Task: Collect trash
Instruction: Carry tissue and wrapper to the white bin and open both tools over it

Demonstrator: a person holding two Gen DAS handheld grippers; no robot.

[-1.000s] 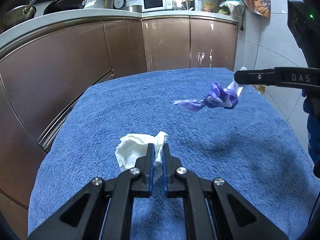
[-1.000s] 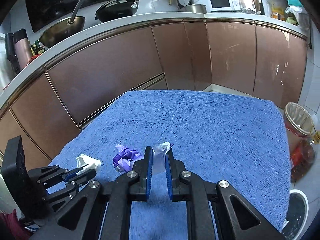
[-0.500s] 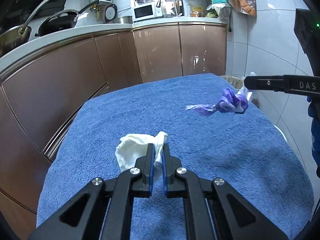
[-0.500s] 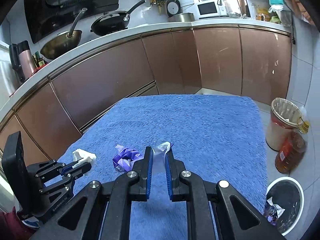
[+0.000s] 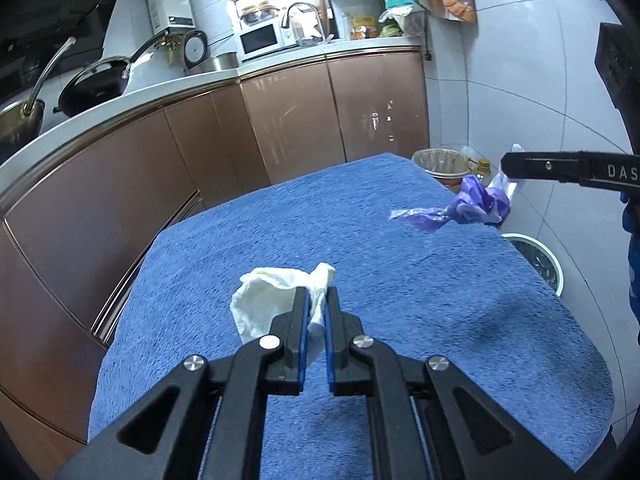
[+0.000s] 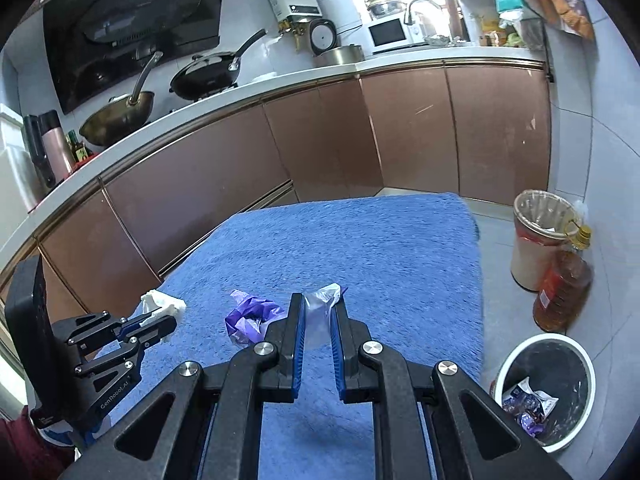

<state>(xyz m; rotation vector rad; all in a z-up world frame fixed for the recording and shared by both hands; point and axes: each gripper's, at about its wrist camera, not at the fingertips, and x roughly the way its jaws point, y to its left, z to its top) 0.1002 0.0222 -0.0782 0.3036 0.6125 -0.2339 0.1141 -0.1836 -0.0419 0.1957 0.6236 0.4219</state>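
My left gripper (image 5: pixel 317 298) is shut on a crumpled white tissue (image 5: pixel 267 300), held above the blue towel (image 5: pixel 360 248). In the right wrist view the same left gripper (image 6: pixel 166 322) shows at the lower left with the tissue (image 6: pixel 160 303) at its tips. My right gripper (image 6: pixel 318 306) is shut on a purple and clear plastic wrapper (image 6: pixel 250 316), which hangs to the left of its fingers. From the left wrist view the right gripper (image 5: pixel 506 166) reaches in from the right with the wrapper (image 5: pixel 472 204) dangling beyond the towel's right edge. A white-rimmed black bin (image 6: pixel 546 386) with trash inside stands on the floor at the lower right.
A second bin with a clear liner (image 6: pixel 538 232) and an oil bottle (image 6: pixel 564 284) stand on the floor right of the towel. Brown kitchen cabinets (image 6: pixel 320 140) curve behind, with pans (image 6: pixel 208 74) and a microwave (image 6: pixel 390 34) on the counter.
Both grippers have moved to the right and slightly up with their trash still held. The floor bins and the oil bottle have come into view beside the towel.
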